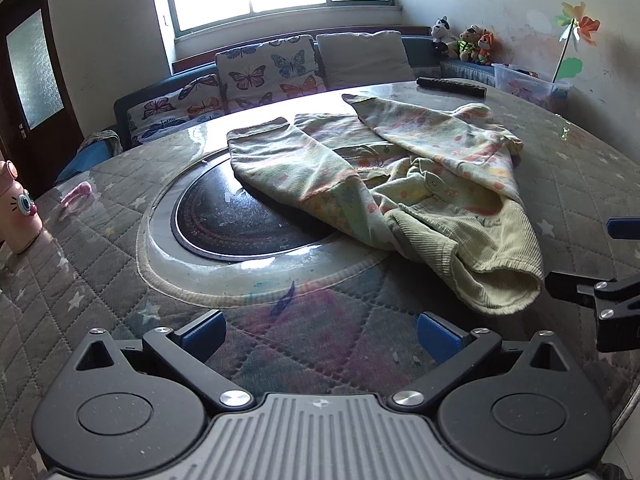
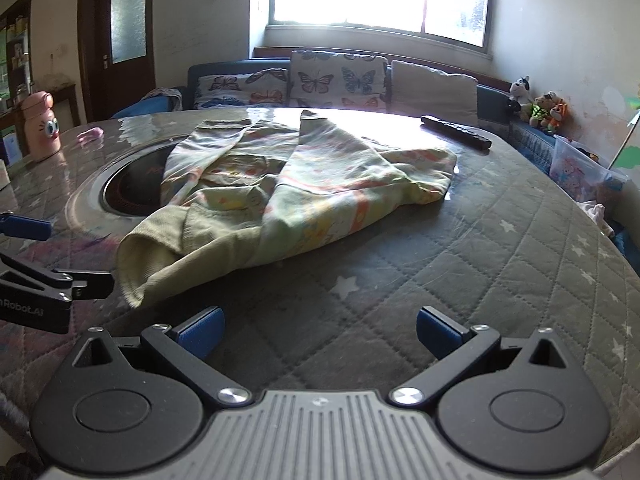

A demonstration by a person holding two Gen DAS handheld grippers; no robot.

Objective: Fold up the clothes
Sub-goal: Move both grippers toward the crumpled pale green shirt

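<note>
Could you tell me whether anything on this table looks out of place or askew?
The garment lies crumpled, sleeves crossed unevenly, and drapes partly over the dark round inset in the table. A remote control sits near the far edge.

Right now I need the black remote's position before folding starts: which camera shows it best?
The right wrist view: the remote lies unobstructed beyond the garment, its length clear. In the left wrist view the remote is smaller, near the table's far edge, though also unobstructed.
</note>
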